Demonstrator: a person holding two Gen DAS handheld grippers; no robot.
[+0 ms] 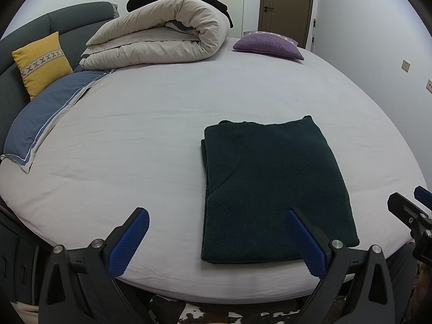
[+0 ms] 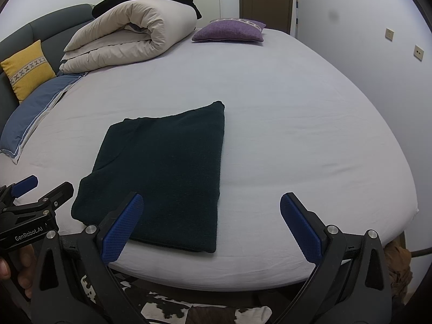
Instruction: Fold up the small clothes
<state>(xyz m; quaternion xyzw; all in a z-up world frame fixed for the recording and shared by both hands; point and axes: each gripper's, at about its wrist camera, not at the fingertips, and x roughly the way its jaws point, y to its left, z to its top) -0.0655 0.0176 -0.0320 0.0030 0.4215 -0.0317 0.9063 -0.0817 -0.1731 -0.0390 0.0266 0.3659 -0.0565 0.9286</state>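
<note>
A dark green knitted sweater (image 1: 272,186) (image 2: 164,170) lies folded into a flat rectangle near the front edge of the bed (image 1: 162,135) (image 2: 297,135). My left gripper (image 1: 217,216) hovers open above the bed's front edge, its right fingertip over the sweater's near left corner, nothing held. My right gripper (image 2: 212,202) is open too, its left fingertip over the sweater's near edge, the right one over bare sheet. Each gripper shows at the side of the other's view: the right gripper (image 1: 413,202) at the right edge, the left gripper (image 2: 35,189) at the left edge with a hand below it.
A rolled beige duvet (image 1: 162,35) (image 2: 129,37) lies at the back, a purple cushion (image 1: 267,44) (image 2: 229,31) beside it. A yellow cushion (image 1: 41,63) and a blue pillow (image 1: 46,116) lie at the left by the grey headboard. A cowhide rug (image 2: 189,310) covers the floor below.
</note>
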